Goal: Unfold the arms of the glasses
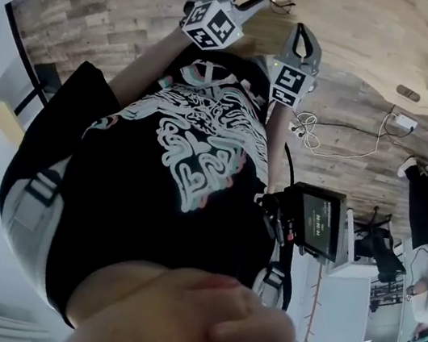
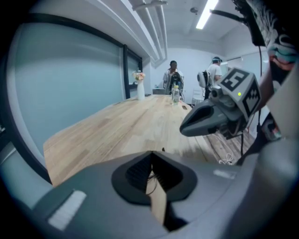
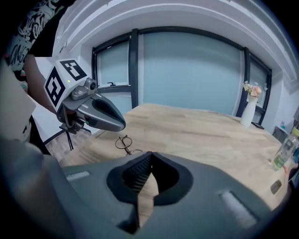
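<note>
Big windows (image 3: 187, 74) fill one wall of the room, and a long wooden table (image 3: 201, 128) stands beside them. At the far end of the table there is a white vase (image 3: 249, 109) with flowers and a clear bottle (image 3: 281, 156). The glasses (image 3: 124, 142) lie on the table close to its near edge. They are thin and dark with round lenses, and they are too small to tell how their arms sit. The left gripper (image 3: 122, 125) hangs just above the glasses and does not seem to touch them. Its two jaws are pressed together at the tips with nothing between them. The right gripper (image 1: 303, 33) is beside the left one, a bit nearer to the person. Its jaws are pressed together too, and it holds nothing. The person wears a black shirt (image 1: 174, 167) with a pale pattern. Two other people (image 2: 174, 77) stand far off past the table. A white cable (image 1: 319, 134) lies on the wood floor (image 1: 102, 15).
</note>
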